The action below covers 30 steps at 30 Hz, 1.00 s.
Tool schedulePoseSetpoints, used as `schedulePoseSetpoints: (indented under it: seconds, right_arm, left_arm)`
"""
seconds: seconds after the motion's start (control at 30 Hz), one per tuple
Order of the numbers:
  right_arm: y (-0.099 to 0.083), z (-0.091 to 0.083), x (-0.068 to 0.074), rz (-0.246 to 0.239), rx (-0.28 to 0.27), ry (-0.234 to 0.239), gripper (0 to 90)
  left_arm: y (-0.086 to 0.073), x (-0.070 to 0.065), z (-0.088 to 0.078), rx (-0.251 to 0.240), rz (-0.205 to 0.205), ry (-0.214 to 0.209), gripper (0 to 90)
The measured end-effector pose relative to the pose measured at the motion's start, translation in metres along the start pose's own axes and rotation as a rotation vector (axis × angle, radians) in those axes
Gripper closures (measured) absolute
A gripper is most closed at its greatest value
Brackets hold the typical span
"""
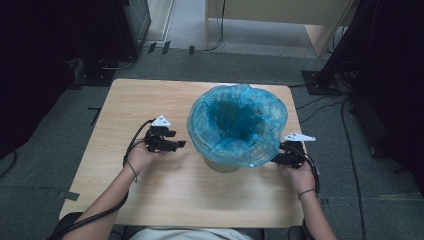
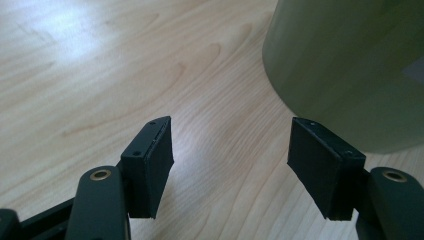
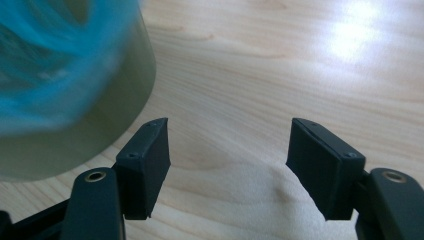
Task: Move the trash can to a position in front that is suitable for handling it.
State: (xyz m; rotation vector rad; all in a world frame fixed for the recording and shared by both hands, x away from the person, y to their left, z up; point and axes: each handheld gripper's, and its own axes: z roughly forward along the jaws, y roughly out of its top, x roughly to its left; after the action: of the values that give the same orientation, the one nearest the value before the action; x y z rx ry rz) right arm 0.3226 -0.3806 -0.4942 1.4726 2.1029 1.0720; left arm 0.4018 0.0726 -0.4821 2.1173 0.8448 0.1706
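Observation:
A pale green bin point(image 1: 222, 164) lined with a blue plastic bag point(image 1: 237, 122) stands on the wooden table point(image 1: 165, 190), right of centre. My left gripper point(image 1: 181, 144) rests on the table to the bin's left, pointing toward it, open and empty. In the left gripper view the bin's wall point(image 2: 350, 65) rises at the upper right, past the open gripper point(image 2: 232, 165). My right gripper point(image 1: 276, 160) sits at the bin's right side under the bag's overhang, open. In the right gripper view the bin point(image 3: 75, 115) and blurred blue bag point(image 3: 45, 60) are at the left of the open gripper point(image 3: 227, 165).
The table's front half is bare wood point(image 1: 200, 200). Beyond the table lie a grey carpet, cables point(image 1: 320, 107) at the right, dark equipment point(image 1: 135, 22) at the back left and a wooden desk leg point(image 1: 320, 40) at the back.

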Motion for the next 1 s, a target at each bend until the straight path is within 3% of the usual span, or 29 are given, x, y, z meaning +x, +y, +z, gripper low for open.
schedulePoseSetpoints:
  seconds: [0.17, 0.3, 0.4, 0.5, 0.7, 0.83, 0.9, 1.0]
  right_arm:
    - [0.006, -0.003, 0.006, 0.013, -0.026, 0.015, 37.8]
    - [0.01, -0.008, 0.01, 0.006, -0.063, 0.016, 38.3]
    - [0.011, -0.009, 0.011, 0.034, -0.079, 0.034, 38.5]
    - [0.014, -0.006, 0.016, 0.048, -0.08, 0.06, 38.1]
    - [0.022, 0.0, 0.03, 0.003, -0.061, 0.058, 37.0]
    - [0.023, 0.002, 0.031, -0.01, -0.057, 0.048, 37.4]
    - [0.023, 0.004, 0.03, 0.009, -0.06, 0.057, 37.4]
    - [0.024, 0.005, 0.032, -0.013, -0.055, 0.044, 37.9]
  left_arm:
    - [0.007, -0.004, 0.001, -0.015, -0.035, -0.022, 34.8]
    - [0.011, -0.01, 0.002, -0.025, -0.022, -0.037, 35.6]
    - [0.015, -0.014, 0.002, -0.044, -0.03, -0.052, 35.3]
    - [0.021, -0.017, 0.003, -0.046, -0.008, -0.052, 34.9]
    - [0.03, -0.02, 0.005, -0.07, -0.009, -0.065, 34.4]
    - [0.031, -0.021, 0.005, -0.076, 0.001, -0.068, 34.2]
    - [0.031, -0.021, 0.005, -0.073, 0.008, -0.064, 34.1]
    - [0.032, -0.018, 0.003, -0.08, -0.001, -0.061, 34.1]
